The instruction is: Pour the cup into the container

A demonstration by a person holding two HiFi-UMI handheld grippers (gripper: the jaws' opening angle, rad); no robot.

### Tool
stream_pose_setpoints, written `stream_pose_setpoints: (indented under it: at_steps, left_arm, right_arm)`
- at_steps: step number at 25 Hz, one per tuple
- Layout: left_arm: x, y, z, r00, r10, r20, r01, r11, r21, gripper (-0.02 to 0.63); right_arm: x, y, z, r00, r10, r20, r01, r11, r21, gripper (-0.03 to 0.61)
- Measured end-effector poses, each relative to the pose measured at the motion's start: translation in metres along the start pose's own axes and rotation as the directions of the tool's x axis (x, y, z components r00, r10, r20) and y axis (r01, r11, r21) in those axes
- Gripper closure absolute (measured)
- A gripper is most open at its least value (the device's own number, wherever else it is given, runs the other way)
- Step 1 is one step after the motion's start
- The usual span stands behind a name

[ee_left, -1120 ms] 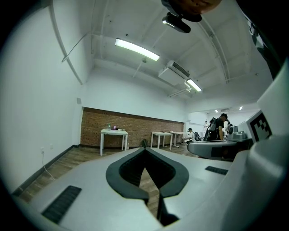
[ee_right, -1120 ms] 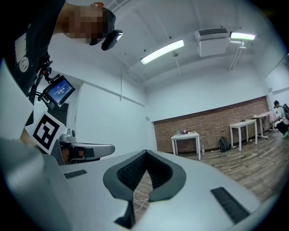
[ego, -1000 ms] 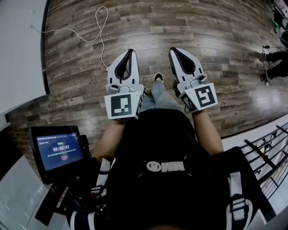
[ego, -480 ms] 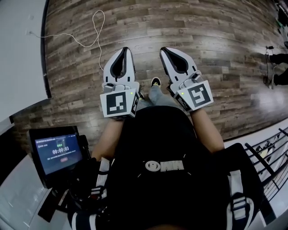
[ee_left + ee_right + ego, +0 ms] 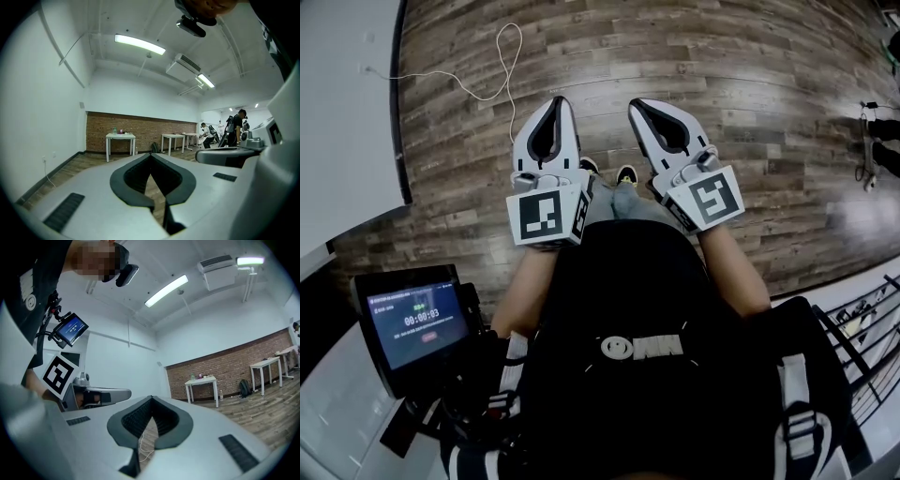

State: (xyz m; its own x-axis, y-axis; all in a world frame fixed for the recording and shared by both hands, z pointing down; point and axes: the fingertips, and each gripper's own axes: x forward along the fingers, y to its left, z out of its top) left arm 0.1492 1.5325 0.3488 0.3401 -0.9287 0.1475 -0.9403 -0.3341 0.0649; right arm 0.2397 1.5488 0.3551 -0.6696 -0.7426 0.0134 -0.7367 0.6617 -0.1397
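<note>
Left gripper (image 5: pixel 560 103) and right gripper (image 5: pixel 637 103) are clenched on nothing, with no cup visible (maybe on the far table (image 5: pixel 120 136)); it is probably light, spillable and best gripped mid-wall.

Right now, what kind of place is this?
Probably a lab or workshop room rather than a home: a large wood-plank floor, a brick back wall with plain white tables along it, and ceiling strip lights.

Left tongs (image 5: pixel 554 105) and right tongs (image 5: pixel 639 106) side by side, level, tips together, empty.
</note>
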Motion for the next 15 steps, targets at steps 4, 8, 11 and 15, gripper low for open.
stream_pose_setpoints:
  at_steps: [4,8,11,15]
  left_arm:
    - [0.007,0.003,0.001,1.0,-0.015,0.0,0.015,1.0,0.002,0.615]
    - [0.025,0.017,0.001,0.999,-0.037,-0.001,0.037,0.999,-0.01,0.616]
    - [0.053,0.055,0.003,0.998,-0.054,-0.009,0.054,0.998,-0.026,0.615]
    - [0.063,0.068,0.007,0.998,-0.065,-0.002,0.065,0.997,-0.028,0.615]
  right_arm:
    - [0.008,-0.004,0.002,1.0,-0.004,0.006,0.004,1.0,-0.011,0.581]
    - [0.029,-0.008,-0.001,1.0,-0.015,-0.023,0.015,1.0,-0.007,0.581]
    - [0.077,-0.012,-0.005,0.999,-0.025,-0.046,0.025,1.0,-0.007,0.581]
    - [0.098,-0.015,0.002,0.999,-0.029,-0.034,0.029,0.999,-0.02,0.581]
